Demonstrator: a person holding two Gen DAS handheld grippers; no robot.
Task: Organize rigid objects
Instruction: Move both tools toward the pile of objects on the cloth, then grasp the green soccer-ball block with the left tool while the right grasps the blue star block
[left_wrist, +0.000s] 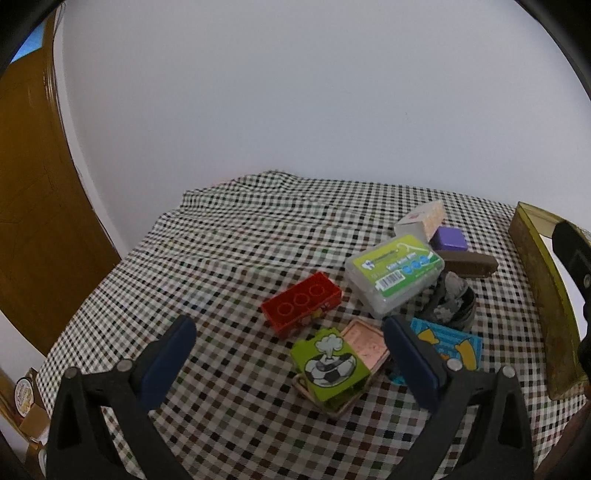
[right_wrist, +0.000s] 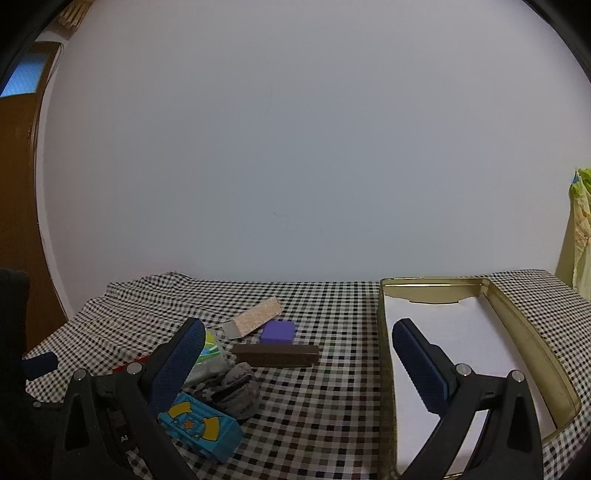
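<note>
Both grippers gape wide and hold nothing — the left gripper (left_wrist: 290, 363) above the green block (left_wrist: 330, 363), the right gripper (right_wrist: 299, 363) beside the gold tin (right_wrist: 524, 332).

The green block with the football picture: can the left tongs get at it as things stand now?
Probably yes. The left tongs are open, and the green block lies on top of a pink tray between the tips, with nothing above it.
</note>
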